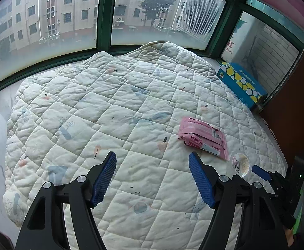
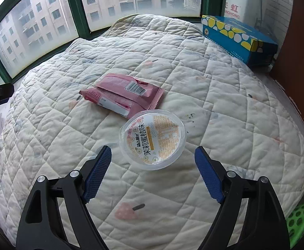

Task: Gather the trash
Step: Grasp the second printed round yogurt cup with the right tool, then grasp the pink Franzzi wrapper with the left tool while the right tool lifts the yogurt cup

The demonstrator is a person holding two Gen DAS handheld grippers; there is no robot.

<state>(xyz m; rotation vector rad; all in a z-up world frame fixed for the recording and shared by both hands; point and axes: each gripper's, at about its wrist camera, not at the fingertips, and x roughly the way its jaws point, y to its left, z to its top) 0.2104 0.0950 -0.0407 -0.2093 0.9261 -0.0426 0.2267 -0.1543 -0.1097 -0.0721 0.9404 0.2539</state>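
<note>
Clearly the jelly cup [image 2: 152, 139] lies just ahead of the right gripper [image 2: 153, 158], near the quilt's [image 2: 224, 95] right edge. The left gripper [image 1: 152, 165] hangs farther off. Both stand spread, pinching nothing.

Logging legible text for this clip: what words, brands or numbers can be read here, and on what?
"Franzzi": pink wrapper.
"茉莉蜜桔味": lid of the clear plastic cup.
"NGHONG", with "虹" above it: sign behind the window, partly cut off.
Barcode digits on the wrapper, fine print on the lid, script on the blue tissue box: too small to read.
</note>
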